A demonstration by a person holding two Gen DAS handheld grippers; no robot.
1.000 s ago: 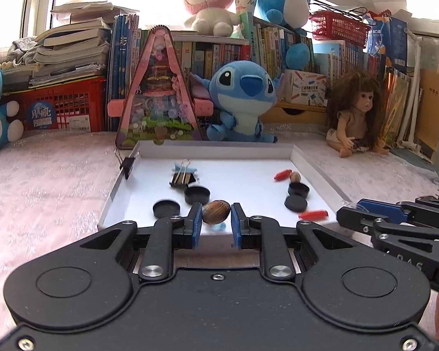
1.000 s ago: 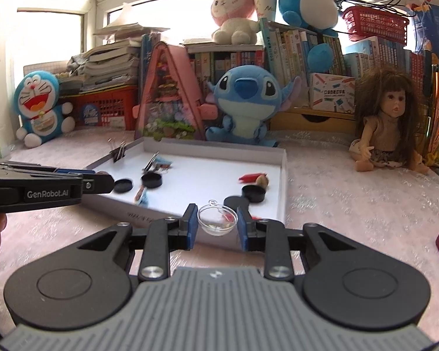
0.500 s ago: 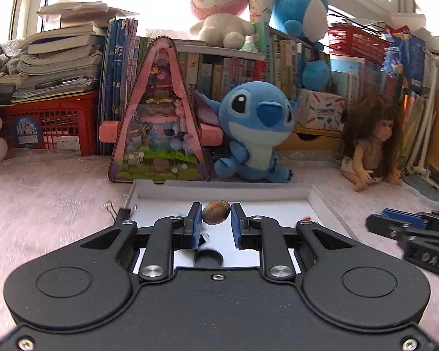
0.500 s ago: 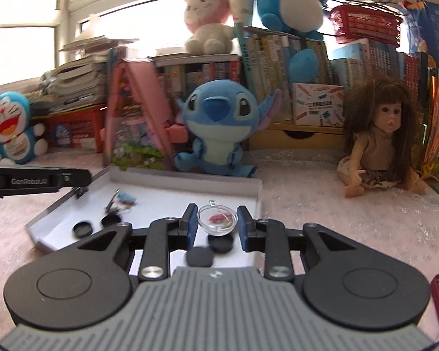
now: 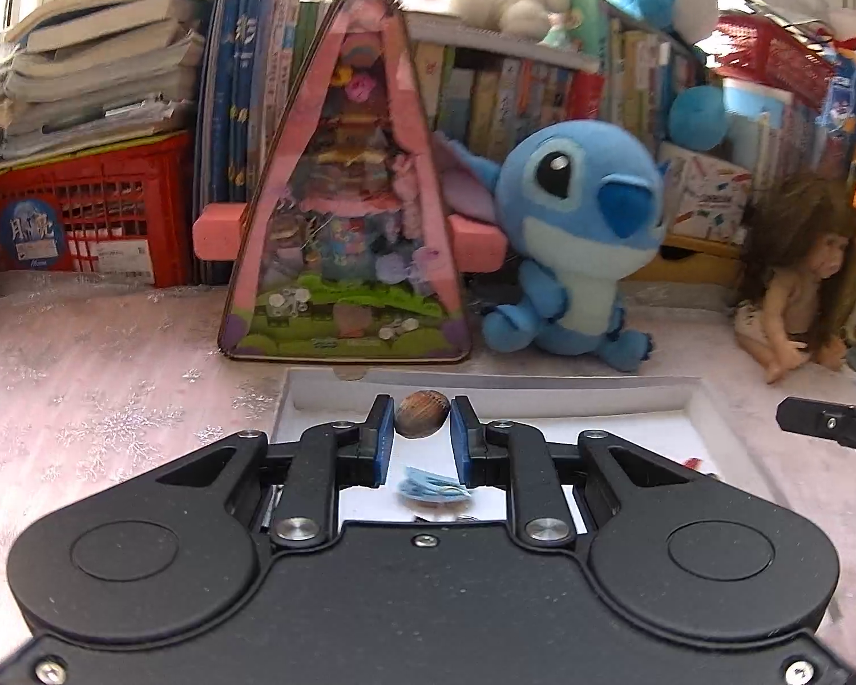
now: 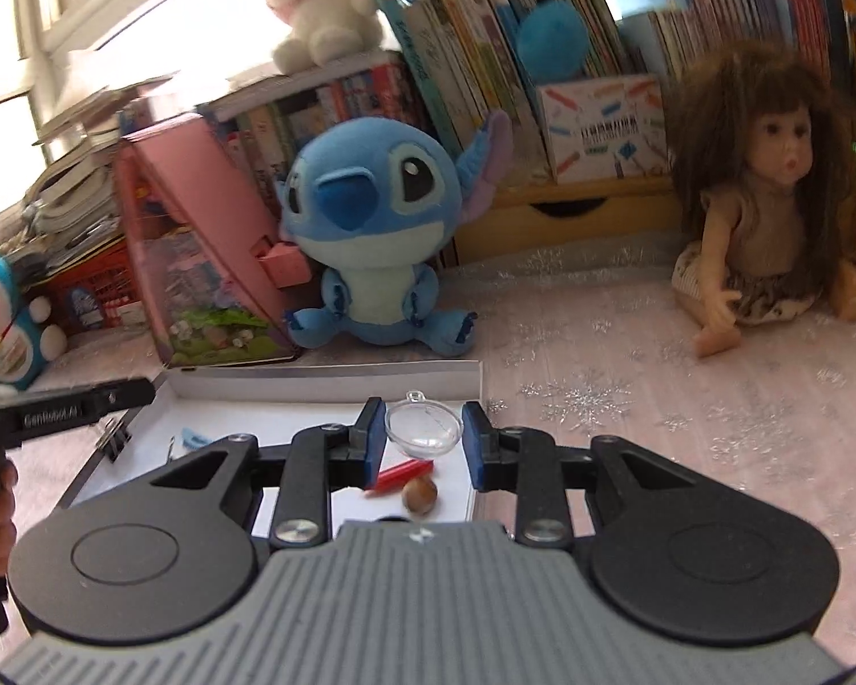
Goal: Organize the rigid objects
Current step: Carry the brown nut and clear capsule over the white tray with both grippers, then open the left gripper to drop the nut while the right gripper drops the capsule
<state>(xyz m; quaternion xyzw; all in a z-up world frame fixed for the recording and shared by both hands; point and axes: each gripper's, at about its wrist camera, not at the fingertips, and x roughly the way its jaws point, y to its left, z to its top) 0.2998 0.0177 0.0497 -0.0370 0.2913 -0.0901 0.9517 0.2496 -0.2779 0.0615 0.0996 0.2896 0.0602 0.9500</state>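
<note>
A: How far along does the tidying look?

B: Midway, I'd say. The left gripper (image 5: 422,425) is clamped on a small brown ridged nut (image 5: 422,412), pinched between its blue pads and carried above the far part of the shallow white cardboard tray (image 5: 485,385). The right gripper (image 6: 424,436) has its jaws closed onto a clear plastic half-dome shell (image 6: 424,428), which sits rim-up between the pads, over the tray's far right corner as that camera sees it

A: So two pieces are in hand. What remains in the tray?

B: Under the right claw lie a short red pencil stub (image 6: 403,476) and a second small brown nut (image 6: 419,495), just beside each other. Further left there's a light blue clip (image 6: 193,438) and a black binder clip (image 6: 114,436) on the tray's left wall. The left camera shows a crumpled pale blue scrap (image 5: 432,485) below its jaws, possibly that same clip; too blurred to tell

A: Any sign of where things are meant to go?

B: None visible. Beyond the tray stand only a blue plush alien toy (image 6: 371,228), a pink triangular playset box (image 5: 345,217) and a long-haired doll (image 6: 770,217) on the pink snowflake cloth (image 6: 656,399). My judgement: neither carried piece is placed yet, and several loose items are left to sort
</note>
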